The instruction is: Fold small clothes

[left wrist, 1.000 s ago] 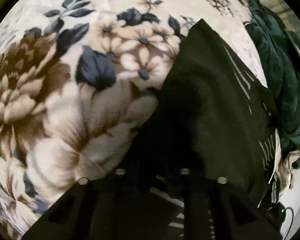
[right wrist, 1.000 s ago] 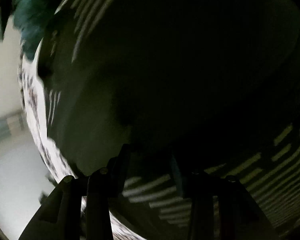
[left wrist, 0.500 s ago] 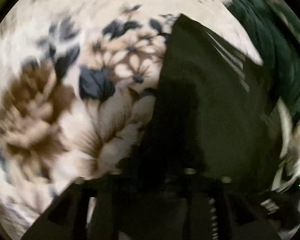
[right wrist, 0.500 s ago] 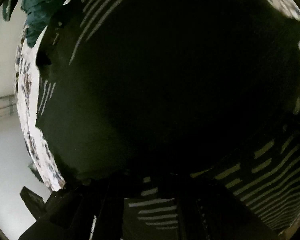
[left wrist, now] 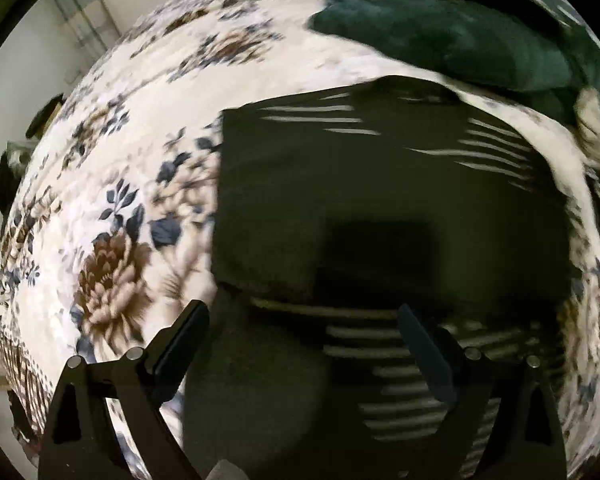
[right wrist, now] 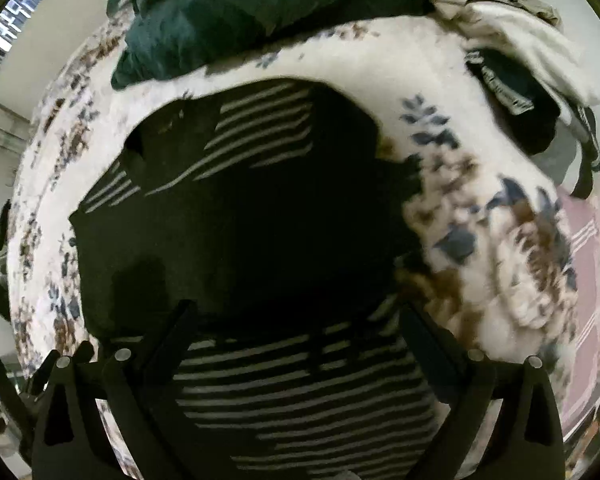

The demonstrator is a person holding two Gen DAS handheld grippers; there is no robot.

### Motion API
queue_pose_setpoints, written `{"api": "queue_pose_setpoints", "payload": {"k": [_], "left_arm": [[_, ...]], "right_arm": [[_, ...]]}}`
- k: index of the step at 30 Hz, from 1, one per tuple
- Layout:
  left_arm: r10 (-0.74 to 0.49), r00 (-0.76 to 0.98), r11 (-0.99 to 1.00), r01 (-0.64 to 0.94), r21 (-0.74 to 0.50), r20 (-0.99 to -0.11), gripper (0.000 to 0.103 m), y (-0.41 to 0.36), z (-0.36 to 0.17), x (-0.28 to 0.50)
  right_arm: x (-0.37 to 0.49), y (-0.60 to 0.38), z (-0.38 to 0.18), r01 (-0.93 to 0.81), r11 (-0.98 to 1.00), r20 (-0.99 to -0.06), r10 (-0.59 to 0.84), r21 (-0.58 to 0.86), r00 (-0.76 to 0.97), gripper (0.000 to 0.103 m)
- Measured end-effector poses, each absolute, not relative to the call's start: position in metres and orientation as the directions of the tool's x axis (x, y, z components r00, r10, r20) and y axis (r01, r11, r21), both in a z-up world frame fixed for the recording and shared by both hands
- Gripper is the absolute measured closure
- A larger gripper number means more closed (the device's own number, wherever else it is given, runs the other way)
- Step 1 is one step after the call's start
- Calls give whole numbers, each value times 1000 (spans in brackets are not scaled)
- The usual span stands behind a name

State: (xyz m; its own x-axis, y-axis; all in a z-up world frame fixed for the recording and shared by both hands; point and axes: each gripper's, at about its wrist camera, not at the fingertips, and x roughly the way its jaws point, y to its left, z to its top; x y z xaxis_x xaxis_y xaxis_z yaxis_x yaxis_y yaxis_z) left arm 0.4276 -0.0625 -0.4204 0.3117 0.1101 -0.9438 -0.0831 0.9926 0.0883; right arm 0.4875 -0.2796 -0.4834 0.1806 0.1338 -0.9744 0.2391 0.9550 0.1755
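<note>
Fingers of both grippers, just opened wide, hover over folded striped garment.

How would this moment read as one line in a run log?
left gripper: open, jaws just opening, nothing held | right gripper: same | striped dark garment: folded on floral blanket

No lettering, label, brand, number or sign can be read in either wrist view; the only markings are pale stripes on dark cloth and a flower print on the cover.
</note>
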Motion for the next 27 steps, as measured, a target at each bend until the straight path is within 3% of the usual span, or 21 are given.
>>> {"api": "queue_pose_setpoints", "payload": {"k": [5, 14, 17, 19, 20, 21, 23, 25, 26, 27], "left_arm": [[90, 238, 995, -55, 79, -967, 7, -146, -420, 370], [-35, 12, 999, 12, -35, -999, 7, -325, -489, 249], [22, -17, 996, 91, 20, -1000, 7, -364, -520, 237], [56, -11, 994, 97, 55, -998, 7, -373, -534, 237], [67, 1, 994, 89, 67, -998, 7, -374, -536, 239], [71, 32, 995, 70, 73, -997, 10, -372, -537, 241], [82, 84, 995, 50, 87, -993, 29, -369, -535, 245], [84, 116, 995, 36, 88, -990, 59, -363, -532, 250], [84, 129, 996, 24, 88, -988, 65, -360, -529, 252], [73, 144, 997, 12, 75, -987, 78, -358, -525, 253]], "right_arm": [[475, -364, -474, 174, 958, -969, 204, 227, 138, 2], [470, -485, -510, 40, 954, -954, 299, 299, -12, 3], [489, -496, -524, 21, 923, -923, 384, 383, -15, 18], [507, -490, -535, 9, 909, -908, 417, 417, -29, 35], [522, -485, -543, -10, 894, -894, 447, 447, -36, 36], [538, -478, -552, -30, 882, -883, 468, 470, -40, 36], [566, -464, -565, -44, 863, -864, 501, 503, -45, 36], [600, -448, -584, -34, 844, -845, 533, 535, -50, 36], [612, -441, -591, -27, 835, -835, 547, 549, -52, 36], [624, -435, -598, -15, 827, -826, 561, 562, -54, 35]]}}
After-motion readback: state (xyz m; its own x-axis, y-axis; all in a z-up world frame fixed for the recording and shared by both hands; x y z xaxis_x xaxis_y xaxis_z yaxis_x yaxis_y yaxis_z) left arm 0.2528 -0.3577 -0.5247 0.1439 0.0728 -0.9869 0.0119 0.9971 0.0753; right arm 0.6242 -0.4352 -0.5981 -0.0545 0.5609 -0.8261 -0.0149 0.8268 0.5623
